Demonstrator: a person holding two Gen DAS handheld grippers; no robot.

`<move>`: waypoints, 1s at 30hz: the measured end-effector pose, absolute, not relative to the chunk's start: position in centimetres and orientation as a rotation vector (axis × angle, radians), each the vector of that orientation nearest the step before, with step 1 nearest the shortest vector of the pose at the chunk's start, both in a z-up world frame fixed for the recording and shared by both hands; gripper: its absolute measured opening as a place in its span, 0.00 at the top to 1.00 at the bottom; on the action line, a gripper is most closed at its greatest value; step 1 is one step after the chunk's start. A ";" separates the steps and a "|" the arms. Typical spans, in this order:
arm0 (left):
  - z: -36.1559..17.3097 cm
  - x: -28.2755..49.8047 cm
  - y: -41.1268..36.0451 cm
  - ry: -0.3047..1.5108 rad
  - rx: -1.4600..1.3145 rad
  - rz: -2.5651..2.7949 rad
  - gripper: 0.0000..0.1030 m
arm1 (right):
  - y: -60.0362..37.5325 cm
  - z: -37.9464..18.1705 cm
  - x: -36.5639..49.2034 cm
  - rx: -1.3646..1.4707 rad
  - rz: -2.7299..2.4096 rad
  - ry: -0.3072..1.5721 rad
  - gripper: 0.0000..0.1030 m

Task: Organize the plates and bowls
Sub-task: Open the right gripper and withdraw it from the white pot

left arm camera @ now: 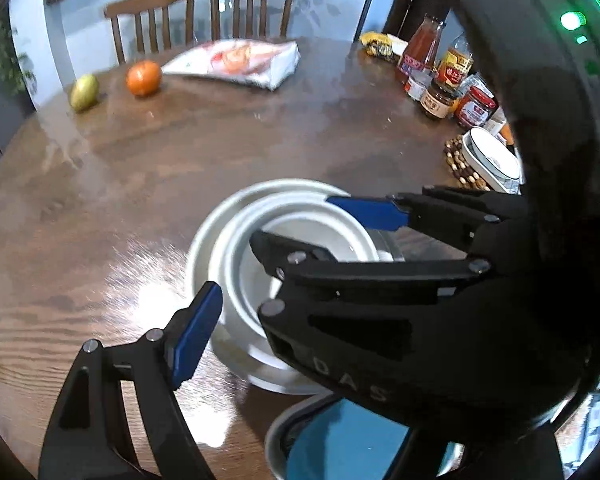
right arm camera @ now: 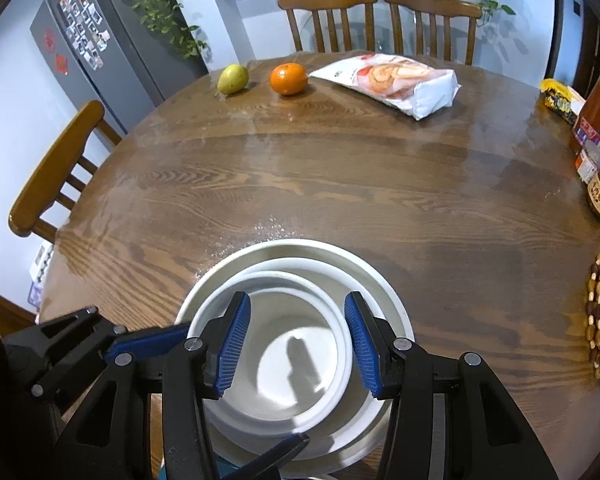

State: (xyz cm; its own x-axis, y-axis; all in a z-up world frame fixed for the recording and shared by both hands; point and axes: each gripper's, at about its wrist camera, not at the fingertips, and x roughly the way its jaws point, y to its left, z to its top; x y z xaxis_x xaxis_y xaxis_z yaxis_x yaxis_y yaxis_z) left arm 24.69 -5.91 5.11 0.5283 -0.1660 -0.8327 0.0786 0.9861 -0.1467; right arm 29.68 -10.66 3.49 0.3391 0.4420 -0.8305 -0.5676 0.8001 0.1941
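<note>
From the left wrist view, the left gripper (left arm camera: 280, 300) stood with its jaws spread wide around the stack of white bowls (left arm camera: 300, 240) on the wooden counter (left arm camera: 220, 140). One blue pad sat just outside the near left rim, the other at the far right rim; I could not tell whether either touched. The right gripper (left arm camera: 340, 232) reached in across the stack. An orange (left arm camera: 143, 77) and a pear (left arm camera: 84, 92) lay well apart at the far edge.

From the right wrist view, the right gripper (right arm camera: 296, 344) hung above the nested bowls (right arm camera: 296, 360), jaws partly open and holding nothing. The bowls sat upright, mouths up, round with no long axis, the smallest innermost.
</note>
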 end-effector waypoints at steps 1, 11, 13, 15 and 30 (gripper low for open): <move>5.2 24.6 -5.8 0.997 -0.093 -0.147 0.24 | -10.7 3.5 29.7 -0.138 0.661 1.030 0.47; 6.1 23.7 -3.9 0.917 -0.141 -0.162 0.18 | -11.5 4.8 29.0 -0.116 0.613 0.944 0.40; 5.8 23.8 -3.4 0.914 -0.148 -0.142 0.18 | -11.8 5.1 28.9 -0.104 0.608 0.921 0.39; 5.4 23.9 -2.6 0.906 -0.157 -0.127 0.18 | -12.1 5.3 29.0 -0.085 0.607 0.907 0.36; 4.9 22.5 -0.1 0.857 -0.220 -0.014 0.10 | -14.8 4.9 30.4 0.054 0.492 0.869 0.25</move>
State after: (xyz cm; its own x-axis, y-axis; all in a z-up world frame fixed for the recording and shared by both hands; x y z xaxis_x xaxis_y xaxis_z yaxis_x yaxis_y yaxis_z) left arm 22.50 -0.15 4.87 0.6560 -0.1006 -0.7481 -0.0758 0.9773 -0.1979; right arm 30.35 -14.83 4.89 0.5412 0.4359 -0.7191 -0.3925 0.8872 0.2424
